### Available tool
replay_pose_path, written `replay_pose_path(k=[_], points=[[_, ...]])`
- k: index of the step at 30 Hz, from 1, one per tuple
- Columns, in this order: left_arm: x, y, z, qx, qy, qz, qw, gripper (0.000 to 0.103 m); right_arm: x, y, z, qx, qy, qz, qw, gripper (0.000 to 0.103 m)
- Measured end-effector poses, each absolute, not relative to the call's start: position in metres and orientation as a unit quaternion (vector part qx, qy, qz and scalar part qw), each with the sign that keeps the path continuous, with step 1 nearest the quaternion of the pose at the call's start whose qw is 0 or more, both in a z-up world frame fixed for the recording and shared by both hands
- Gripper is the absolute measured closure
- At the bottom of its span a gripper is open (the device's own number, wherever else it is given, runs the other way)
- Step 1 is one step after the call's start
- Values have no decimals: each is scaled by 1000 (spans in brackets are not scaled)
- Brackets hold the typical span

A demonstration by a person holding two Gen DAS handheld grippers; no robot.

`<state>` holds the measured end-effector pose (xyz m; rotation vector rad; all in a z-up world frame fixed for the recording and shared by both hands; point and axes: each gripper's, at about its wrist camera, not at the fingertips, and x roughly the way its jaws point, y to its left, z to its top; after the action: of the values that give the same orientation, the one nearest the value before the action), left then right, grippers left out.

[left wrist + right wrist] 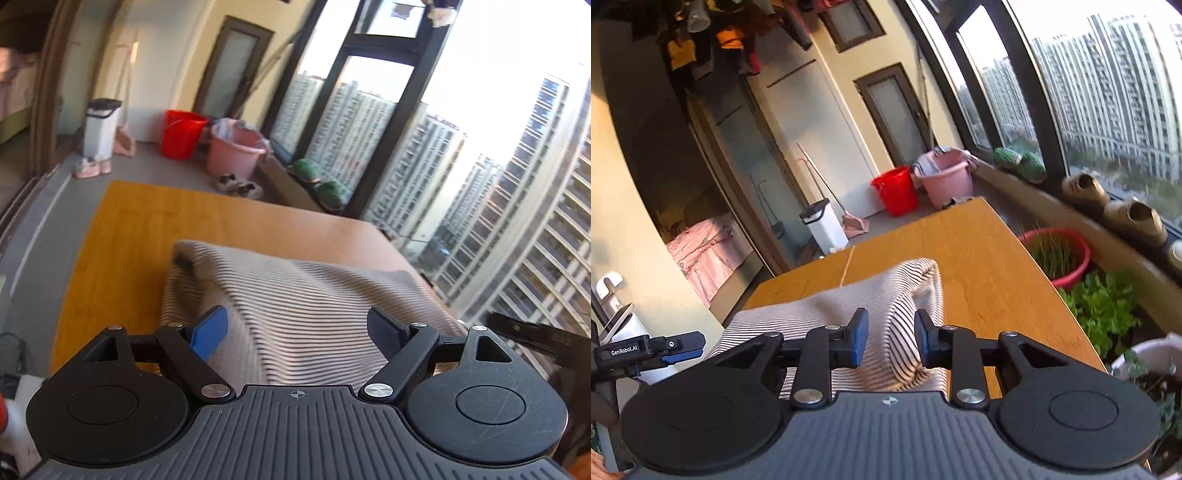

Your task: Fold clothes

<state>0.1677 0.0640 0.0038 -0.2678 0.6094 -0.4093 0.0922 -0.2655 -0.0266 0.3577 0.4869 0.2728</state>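
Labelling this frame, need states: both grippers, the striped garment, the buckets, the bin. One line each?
left gripper: open, jaws wide apart over the cloth
right gripper: open, a raised fold of cloth between its fingers, not clamped
striped garment: bunched and partly folded on the wooden table
red bucket: upright, contents not visible
pink bucket: upright, cloth draped over its rim
white bin: lid shut

Right gripper (pixel 890 341) over a wooden table (pixel 993 273), fingers parted with a raised fold of striped cloth (pixel 886 295) between them; contact with the pads unclear. Left gripper (pixel 683 345) at the left edge, state unreadable. Beyond the table: red bucket (pixel 895 190), pink bucket (pixel 945 177), white bin (pixel 825 225). Right of it, a red basin (pixel 1058 253) of grass.
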Motion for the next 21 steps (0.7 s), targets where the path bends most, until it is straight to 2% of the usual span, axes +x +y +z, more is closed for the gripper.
replay_pose_path(k=[2,4,6,10,15,21], points=[[176,43,-4,-114,316,-225,914,9,102,-250,-29,155,239,162,945,74],[189,30,-22,-85,352,-204,910,9,120,-236,-43,125,264,169,941,63],[192,31,-30,-67,360,-196,910,12,134,-230,-64,99,304,143,937,63],[194,29,-34,-50,363,-192,910,12,128,-233,-67,98,298,148,938,63],[193,24,-36,-44,356,-191,914,8,120,-237,-70,97,291,153,939,63],[181,17,-43,-16,325,-198,924,2,118,-233,-71,95,290,153,940,57]])
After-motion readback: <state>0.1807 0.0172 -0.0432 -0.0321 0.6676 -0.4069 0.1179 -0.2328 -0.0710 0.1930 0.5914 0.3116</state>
